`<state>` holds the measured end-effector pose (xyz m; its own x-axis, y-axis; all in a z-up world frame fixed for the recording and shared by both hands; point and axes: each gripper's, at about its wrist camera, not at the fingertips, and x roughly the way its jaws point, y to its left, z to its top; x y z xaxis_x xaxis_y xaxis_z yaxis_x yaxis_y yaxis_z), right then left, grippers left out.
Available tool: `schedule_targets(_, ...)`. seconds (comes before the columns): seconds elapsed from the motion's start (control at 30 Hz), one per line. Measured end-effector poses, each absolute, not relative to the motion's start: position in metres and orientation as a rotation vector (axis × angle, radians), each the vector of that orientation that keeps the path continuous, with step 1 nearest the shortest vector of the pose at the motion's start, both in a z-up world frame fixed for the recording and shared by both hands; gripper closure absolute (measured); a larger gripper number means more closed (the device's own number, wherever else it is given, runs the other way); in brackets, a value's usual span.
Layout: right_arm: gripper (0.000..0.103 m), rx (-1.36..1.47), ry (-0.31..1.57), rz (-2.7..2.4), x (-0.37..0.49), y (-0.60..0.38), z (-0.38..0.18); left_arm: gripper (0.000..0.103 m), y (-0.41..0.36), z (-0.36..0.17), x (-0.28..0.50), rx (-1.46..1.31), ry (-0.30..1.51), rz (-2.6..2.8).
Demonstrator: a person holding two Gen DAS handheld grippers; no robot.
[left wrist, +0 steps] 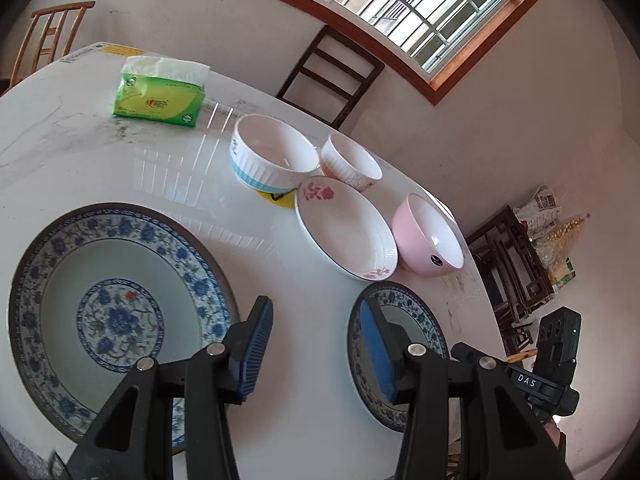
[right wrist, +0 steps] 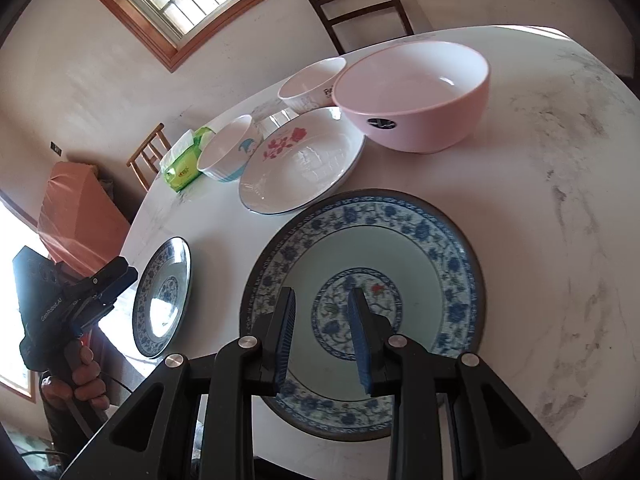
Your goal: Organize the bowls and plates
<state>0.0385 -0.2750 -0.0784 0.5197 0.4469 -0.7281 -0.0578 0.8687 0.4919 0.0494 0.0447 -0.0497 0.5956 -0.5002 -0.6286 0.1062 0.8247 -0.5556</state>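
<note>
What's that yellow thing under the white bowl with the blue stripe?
A flat yellow piece with a black mark pokes out from under the blue-striped bowl, beside the rose plate. Most of it is covered by the bowl, so what it is cannot be told.

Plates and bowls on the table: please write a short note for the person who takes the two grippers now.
Left gripper: open, empty.
Right gripper: open, empty, over the right blue plate.
Places: left blue plate in front too; flower plate, pink bowl, striped bowl and small white bowl behind.
Done: nothing stacked.
Left: probably stack the plates, nest the bowls.
</note>
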Motion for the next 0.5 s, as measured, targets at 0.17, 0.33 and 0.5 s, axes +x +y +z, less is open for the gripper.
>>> schedule_targets(0.17, 0.076, 0.496, 0.985, 0.285, 0.034, -0.306, -0.087, 0.057, 0.009, -0.056, 0.055, -0.535, 0.910, -0.469)
schedule_targets(0.33, 0.076, 0.519, 0.995, 0.266, 0.033, -0.328, -0.094, 0.057, -0.015, -0.069, 0.062, -0.549, 0.986, -0.500)
schedule_targets(0.5, 0.076, 0.558, 1.019, 0.264, 0.038, -0.347, -0.107, 0.057, -0.025, -0.084, 0.068, -0.579, 1.038, -0.507)
